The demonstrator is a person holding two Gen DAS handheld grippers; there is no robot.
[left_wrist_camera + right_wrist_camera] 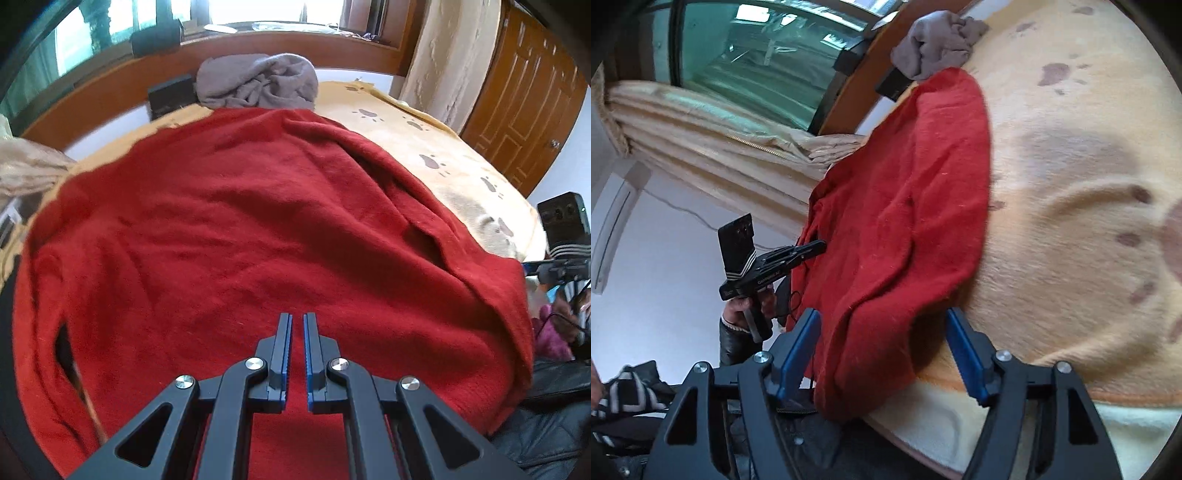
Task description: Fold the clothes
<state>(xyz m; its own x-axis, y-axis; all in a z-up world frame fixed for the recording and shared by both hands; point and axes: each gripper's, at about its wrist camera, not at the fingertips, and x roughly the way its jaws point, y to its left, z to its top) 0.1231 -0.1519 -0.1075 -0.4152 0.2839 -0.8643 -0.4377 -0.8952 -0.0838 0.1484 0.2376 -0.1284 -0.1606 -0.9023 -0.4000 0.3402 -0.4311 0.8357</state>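
A red fleece garment point(240, 229) lies spread over the bed, its right side folded inward in a long ridge. It also shows in the right wrist view point(905, 206), with its near corner hanging over the bed's edge. My left gripper point(297, 317) hovers low over the garment's near part, jaws nearly closed with a thin gap and nothing between them. It also shows from the side in the right wrist view point(816, 246). My right gripper point(882, 314) is open wide, its blue fingers point(799, 347) astride the garment's hanging corner.
A crumpled grey garment point(258, 83) lies at the far end by the wooden headboard point(110, 85). The bed has a yellow paw-print blanket point(461, 166). A curtain point(701, 129) and window are on the left. A wooden door point(517, 92) stands far right.
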